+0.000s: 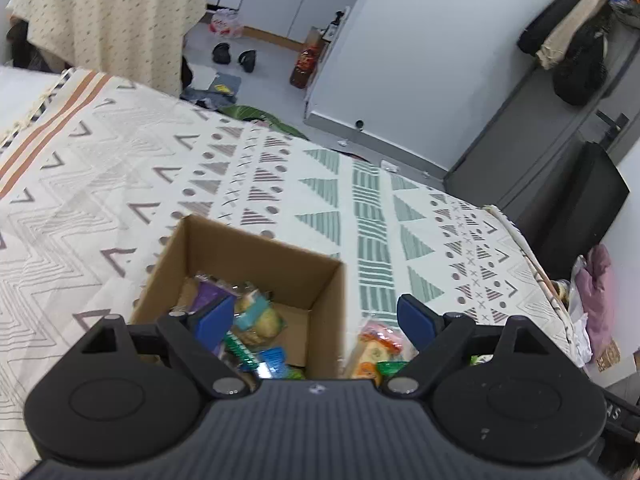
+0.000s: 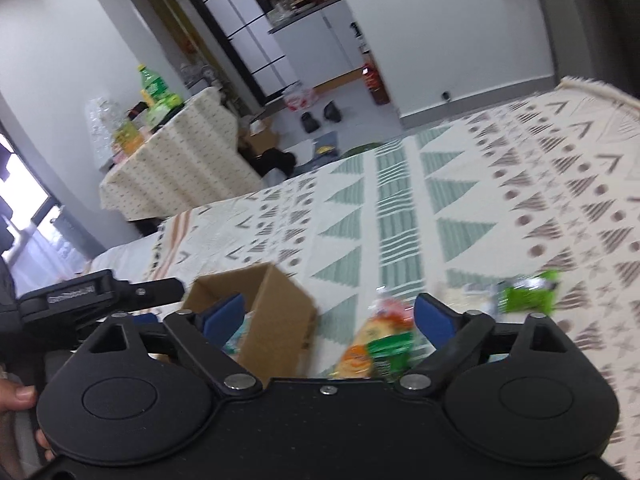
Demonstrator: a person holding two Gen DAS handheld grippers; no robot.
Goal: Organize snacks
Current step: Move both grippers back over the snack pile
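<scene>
Left gripper point(image 1: 316, 316) low in the frame of its own view, jaws spread wide, nothing between the blue pads point(image 1: 214, 318). Under the left pad, an open cardboard box point(image 1: 256, 258) on a patterned bedspread point(image 1: 120, 184), lower centre of the frame. Inside the box, a heap of snack packets point(image 1: 256, 322): purple, teal, yellow-green, blue; exact kinds too small to tell. Just right of the box, outside it on the bedspread, an orange and yellow snack bag point(image 1: 374, 350), beside the right pad. Upper left of the frame, a table under a cream cloth point(image 1: 108, 16); upper centre, a pair of dark shoes point(image 1: 234, 56) on a grey floor.

Right gripper point(image 2: 330, 318) also low in the frame of its view, jaws wide apart, holding nothing. Blurred picture. Box point(image 2: 276, 316) at lower centre-left, behind the left pad. Orange and yellow bag point(image 2: 376, 340) between the pads, lying on the bedspread point(image 2: 480, 200) just right of the box. A green packet point(image 2: 528, 290) farther right, apart from the bag, above the right pad. At the left edge, a black part of the other gripper point(image 2: 80, 290) and fingers of a hand point(image 2: 18, 394) at lower left. Green bottle point(image 2: 154, 84) on the clothed table, upper left.
</scene>
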